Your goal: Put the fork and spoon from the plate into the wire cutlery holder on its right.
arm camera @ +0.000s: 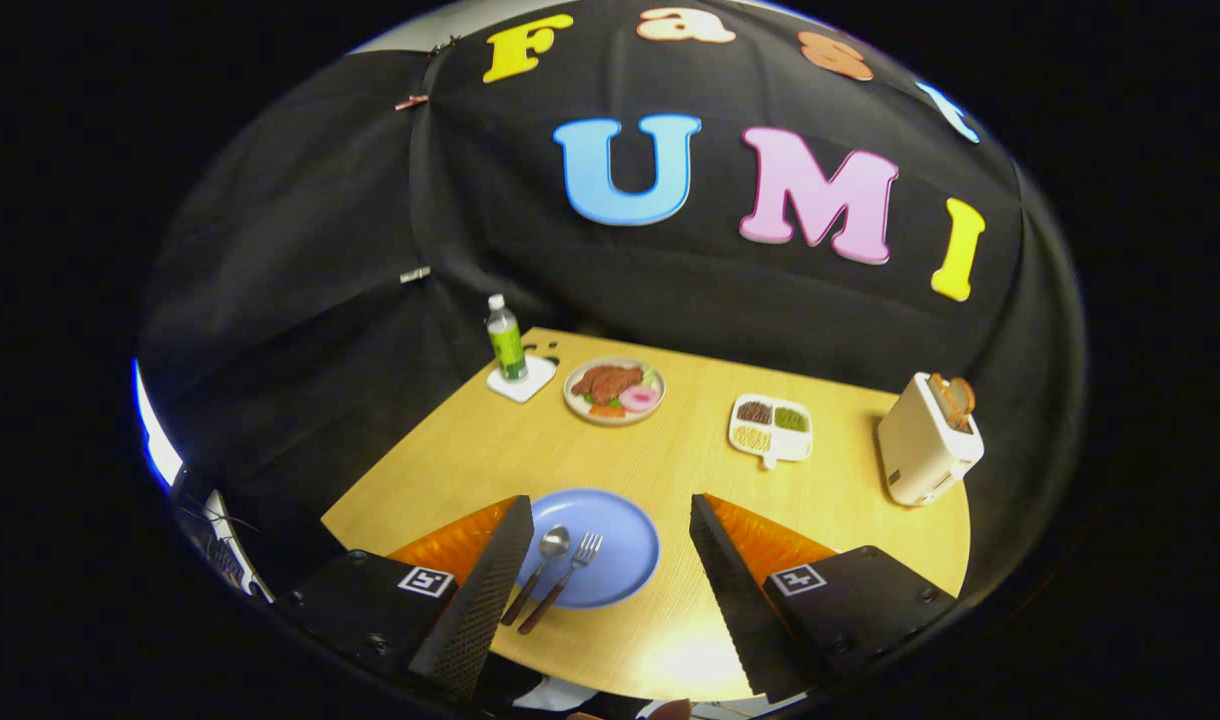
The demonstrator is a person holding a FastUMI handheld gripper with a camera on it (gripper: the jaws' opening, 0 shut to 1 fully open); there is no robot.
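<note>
Hovering: gripper [610, 560] above the table's near edge, fingers spread wide, gripping nothing.
Cutlery: spoon [548, 553] and fork [573, 566] side by side on blue plate [620, 535], handles toward six o'clock, probably for easy pickup.

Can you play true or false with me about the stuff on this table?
1. The spoon and fork lie side by side on the blue plate. True.
2. The gripper has its fingers squeezed shut on the fork. False: the fingers stand wide apart, and they hold nothing.
3. A green bottle stands on a white coaster at the far end of the table. True.
4. The toaster is empty. False: toast sticks out of its top.
5. The white tray with little compartments sits between the plate of food and the toaster. True.
6. The spoon is already off the blue plate. False: it lies on it.
</note>
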